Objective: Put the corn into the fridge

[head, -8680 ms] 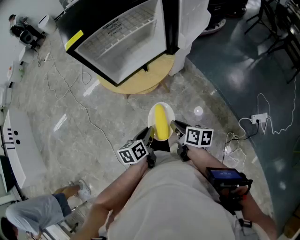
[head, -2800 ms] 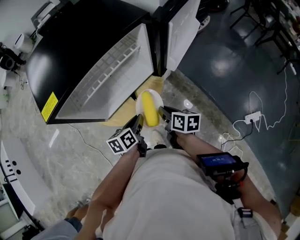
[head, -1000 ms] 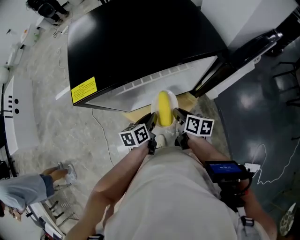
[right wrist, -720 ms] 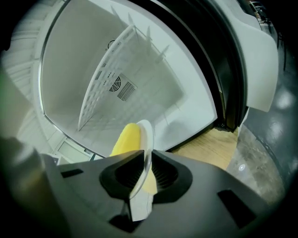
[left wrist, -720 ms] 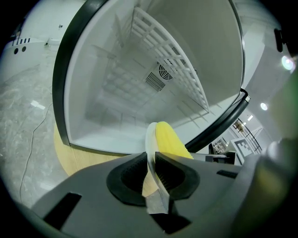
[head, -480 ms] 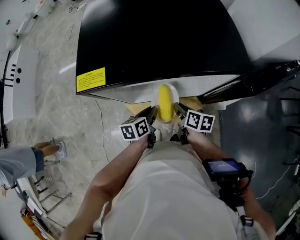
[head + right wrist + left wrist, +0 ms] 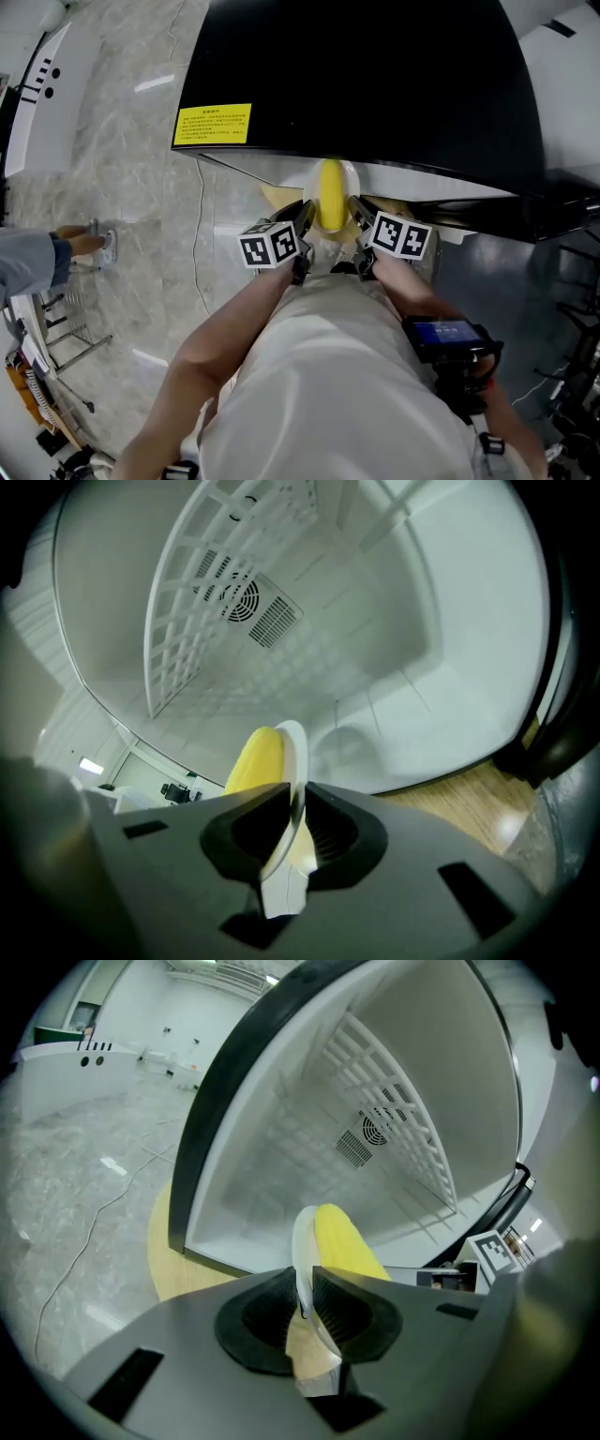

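Observation:
A yellow corn cob (image 7: 330, 191) lies on a small white plate (image 7: 343, 174), held level just in front of the black fridge (image 7: 375, 84). My left gripper (image 7: 304, 217) is shut on the plate's left rim and my right gripper (image 7: 357, 212) on its right rim. In the left gripper view the plate's rim (image 7: 302, 1251) stands edge-on between the pads of the left gripper (image 7: 302, 1299), with the corn (image 7: 345, 1241) behind it. The right gripper view mirrors this: rim (image 7: 295, 761), right gripper (image 7: 292, 829), corn (image 7: 255, 757). Past the plate is the fridge's open white inside (image 7: 281, 1147).
A white wire shelf (image 7: 192, 592) crosses the fridge's inside above a vent (image 7: 364, 1138). The fridge stands on a round wooden base (image 7: 167, 1260). Its black door frame (image 7: 555, 667) is at the right. A person (image 7: 37, 255) stands on the marble floor at left.
The plate with the corn has moved closer to the fridge's opening and slightly lower. The head view has swung, so the black fridge top now fills the upper frame. Both grips are unchanged.

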`<state>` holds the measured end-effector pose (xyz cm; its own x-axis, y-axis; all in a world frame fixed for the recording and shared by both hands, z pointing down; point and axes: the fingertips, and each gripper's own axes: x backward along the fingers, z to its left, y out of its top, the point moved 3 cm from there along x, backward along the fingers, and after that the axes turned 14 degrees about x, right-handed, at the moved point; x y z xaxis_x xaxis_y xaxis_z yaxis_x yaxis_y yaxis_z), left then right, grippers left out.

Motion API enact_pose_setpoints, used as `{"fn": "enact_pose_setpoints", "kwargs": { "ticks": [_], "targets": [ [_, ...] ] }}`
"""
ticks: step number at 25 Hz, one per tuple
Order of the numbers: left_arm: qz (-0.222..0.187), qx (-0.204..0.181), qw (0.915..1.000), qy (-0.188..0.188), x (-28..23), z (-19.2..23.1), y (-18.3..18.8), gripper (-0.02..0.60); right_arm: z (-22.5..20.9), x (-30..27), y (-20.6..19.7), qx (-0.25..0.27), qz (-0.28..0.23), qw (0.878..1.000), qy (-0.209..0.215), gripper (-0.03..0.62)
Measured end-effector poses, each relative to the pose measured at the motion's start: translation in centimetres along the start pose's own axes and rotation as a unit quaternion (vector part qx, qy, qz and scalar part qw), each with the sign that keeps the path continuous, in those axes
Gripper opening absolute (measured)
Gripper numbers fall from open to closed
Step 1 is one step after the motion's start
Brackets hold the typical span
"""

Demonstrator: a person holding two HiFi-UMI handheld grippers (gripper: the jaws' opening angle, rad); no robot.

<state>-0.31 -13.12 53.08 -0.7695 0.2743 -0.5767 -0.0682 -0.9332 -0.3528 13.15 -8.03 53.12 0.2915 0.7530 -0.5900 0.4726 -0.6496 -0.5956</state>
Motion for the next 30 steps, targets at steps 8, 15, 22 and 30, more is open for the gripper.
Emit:
{"fn": "enact_pose_setpoints", "kwargs": {
  "ticks": [8, 15, 22, 30],
  "targets": [
    [-0.044, 0.032, 0.9981, 0.029, -0.1, 1.7, 1.1, 0.058, 0.3, -3.1, 0.9, 0.034, 0.024, 0.999, 0.029, 0.046],
    [-0.070, 0.044, 0.9956, 0.044, 0.0, 3.0, 2.0, 0.058, 0.8, -5.1, 1.2, 0.060, 0.042, 0.996, 0.044, 0.046],
    [-0.093, 0.063, 0.9928, 0.043, -0.7, 3.6, 2.3, 0.057, 0.2, -6.6, 1.9, 0.082, 0.053, 0.994, 0.044, 0.046],
    [-0.100, 0.066, 0.9915, 0.050, -2.4, 4.5, 1.8, 0.057, -1.1, -7.9, 1.6, 0.115, 0.062, 0.991, 0.024, 0.046]
  ]
}}
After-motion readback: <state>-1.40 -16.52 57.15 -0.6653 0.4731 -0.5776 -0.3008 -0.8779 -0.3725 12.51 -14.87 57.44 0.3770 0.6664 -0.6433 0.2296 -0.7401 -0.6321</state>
